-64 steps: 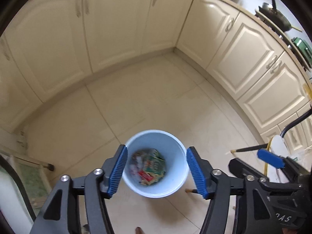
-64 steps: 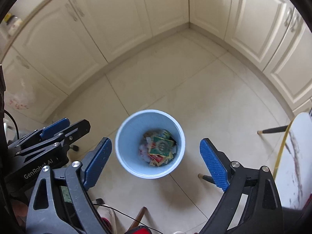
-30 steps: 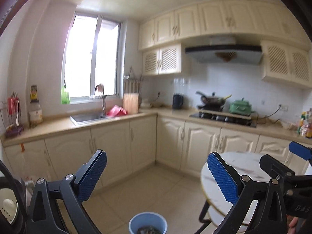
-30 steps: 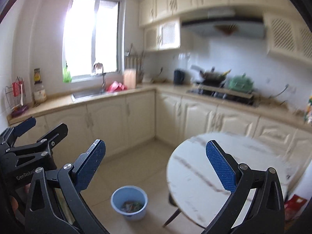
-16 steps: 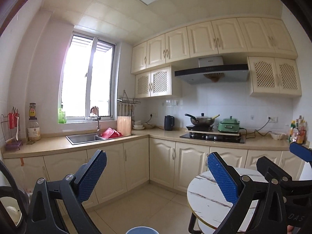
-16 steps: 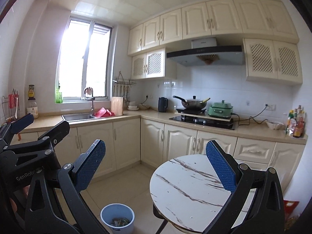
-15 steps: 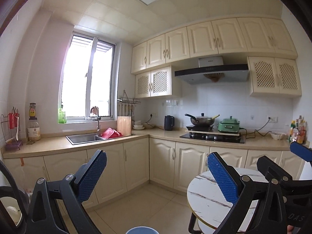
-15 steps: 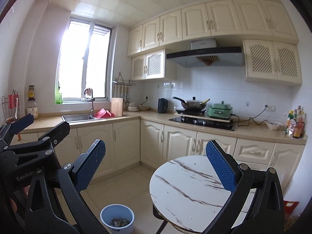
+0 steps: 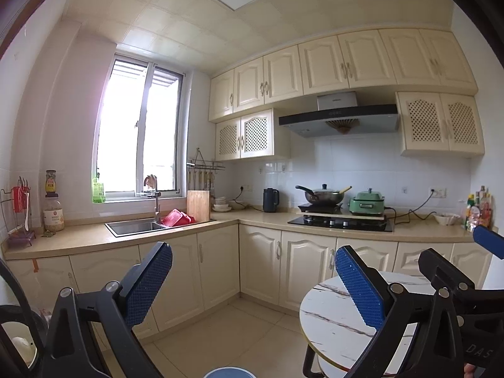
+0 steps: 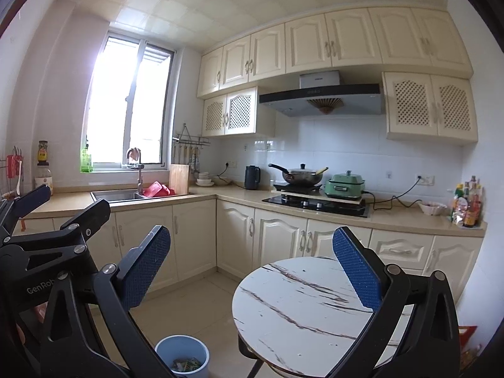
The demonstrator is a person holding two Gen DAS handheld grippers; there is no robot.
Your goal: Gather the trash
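Note:
A light blue bin [image 10: 182,354] stands on the tiled floor at the bottom of the right wrist view, with colourful wrappers [image 10: 186,364] inside. Only its rim [image 9: 228,372] shows at the bottom edge of the left wrist view. My left gripper [image 9: 252,286] is open and empty, held level high above the floor. My right gripper [image 10: 250,269] is open and empty too, over the near edge of the round marble table [image 10: 302,312]. The left gripper's body [image 10: 37,245] shows at the left of the right wrist view.
Cream cabinets run along an L-shaped counter [image 10: 220,195] with a sink [image 10: 116,194], a hob with a wok [image 10: 299,174] and a green cooker [image 10: 345,186]. Bottles [image 10: 467,201] stand at the counter's right end. Floor between cabinets and table is bare tile.
Both grippers have swung up from pointing down at the bin to looking level across the kitchen. In the last half second the views have barely shifted.

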